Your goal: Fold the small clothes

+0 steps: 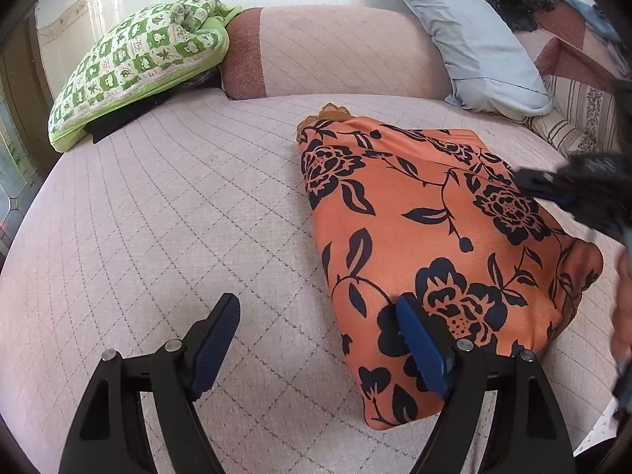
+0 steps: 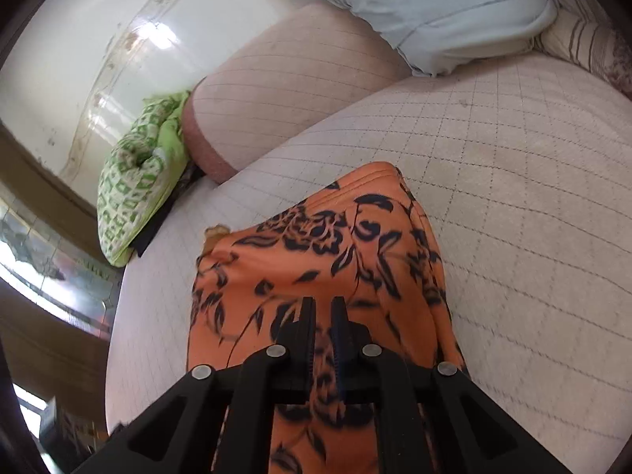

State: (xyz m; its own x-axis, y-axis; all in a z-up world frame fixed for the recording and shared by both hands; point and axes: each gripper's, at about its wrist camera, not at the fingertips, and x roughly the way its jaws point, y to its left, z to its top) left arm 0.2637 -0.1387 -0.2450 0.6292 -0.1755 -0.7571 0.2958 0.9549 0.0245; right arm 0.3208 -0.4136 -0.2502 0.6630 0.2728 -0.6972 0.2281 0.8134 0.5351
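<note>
Partway through the task: the orange floral garment (image 1: 426, 237) lies on the quilted pink mattress (image 1: 177, 217), already doubled into a narrow panel — a further fold appears still to be made. Left gripper (image 1: 316, 343) stands released, jaws wide, one blue pad over the cloth's near edge, nothing pinched. Right gripper (image 2: 324, 312) is clenched over the garment's middle — whether any fabric is caught between its fingers cannot be told. A green patterned quilt (image 1: 134, 63) sits well apart.

Orange garment (image 1: 434, 229), black florals; green-checked quilt (image 1: 138, 63).
</note>
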